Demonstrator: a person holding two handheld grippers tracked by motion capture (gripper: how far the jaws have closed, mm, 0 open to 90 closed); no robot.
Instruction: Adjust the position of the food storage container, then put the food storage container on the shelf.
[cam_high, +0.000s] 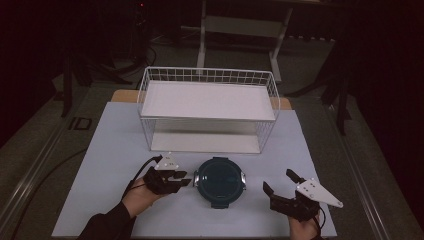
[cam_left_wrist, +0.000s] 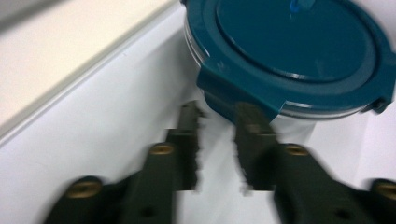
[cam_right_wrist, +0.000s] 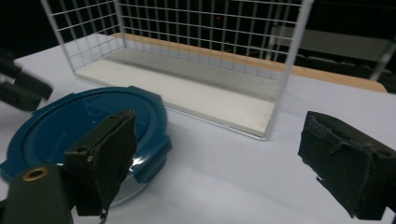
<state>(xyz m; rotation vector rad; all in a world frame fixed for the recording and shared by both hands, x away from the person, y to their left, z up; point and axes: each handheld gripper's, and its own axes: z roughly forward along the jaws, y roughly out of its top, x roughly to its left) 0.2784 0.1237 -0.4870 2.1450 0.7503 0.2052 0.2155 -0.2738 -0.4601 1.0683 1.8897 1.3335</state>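
A round container with a dark teal clip-on lid (cam_high: 219, 181) sits on the white table top near the front edge. My left gripper (cam_high: 185, 179) lies just left of it, jaws pointing at its left side clip. In the left gripper view the jaws (cam_left_wrist: 218, 116) stand a little apart with bare table between them, and the right one reaches the lid's clip tab (cam_left_wrist: 243, 93). My right gripper (cam_high: 278, 180) rests to the container's right, jaws spread wide and holding nothing. In the right gripper view the lid (cam_right_wrist: 84, 121) lies behind the left pad (cam_right_wrist: 109, 156).
A white wire rack with two shelves (cam_high: 207, 100) stands behind the container, its open front facing me; its lower board (cam_right_wrist: 187, 88) is bare. The white mat (cam_high: 115, 150) covers the table, with dark floor and stands beyond.
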